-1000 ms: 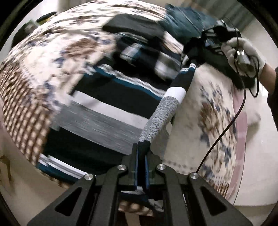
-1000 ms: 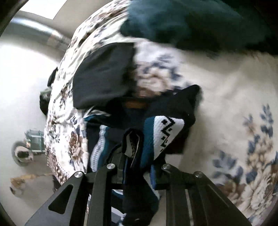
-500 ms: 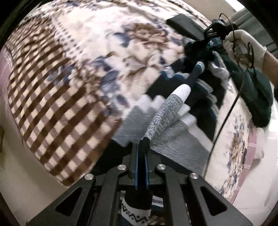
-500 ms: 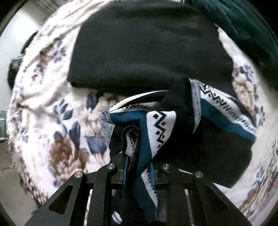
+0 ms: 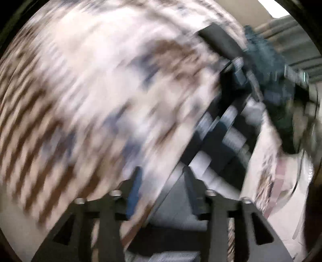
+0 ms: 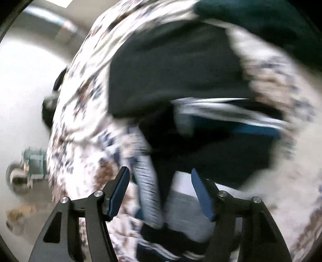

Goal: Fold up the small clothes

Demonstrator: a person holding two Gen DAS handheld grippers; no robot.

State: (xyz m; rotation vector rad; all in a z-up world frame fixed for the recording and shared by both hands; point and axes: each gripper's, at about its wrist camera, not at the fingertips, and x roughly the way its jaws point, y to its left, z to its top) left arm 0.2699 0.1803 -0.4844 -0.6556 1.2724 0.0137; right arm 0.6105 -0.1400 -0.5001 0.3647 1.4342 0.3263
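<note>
The striped sweater (image 6: pixel 217 145) lies folded on the flowered blanket (image 6: pixel 84 112); both the left gripper (image 5: pixel 161 181) and right gripper (image 6: pixel 161 185) tilt steeply down over it, jaws opening, gripping nothing

Two wrist cameras, each peering steeply down past its own tool onto the same bed.

The left wrist view sits just behind the left tool (image 5: pixel 161 189), close over the floral blanket (image 5: pixel 96 84), looking down and across toward the far corner where the striped garment (image 5: pixel 219 141) and a dark teal cloth (image 5: pixel 267 60) lie; it is heavily smeared. The right wrist view rides behind the right tool (image 6: pixel 161 191), equally near, facing down at the striped garment (image 6: pixel 231 129) and a black folded cloth (image 6: pixel 173 72), with bare floor (image 6: pixel 26 84) off the bed's edge at left. Both share the striped garment, the blanket (image 6: pixel 84 112) and the teal cloth (image 6: pixel 261 18).
</note>
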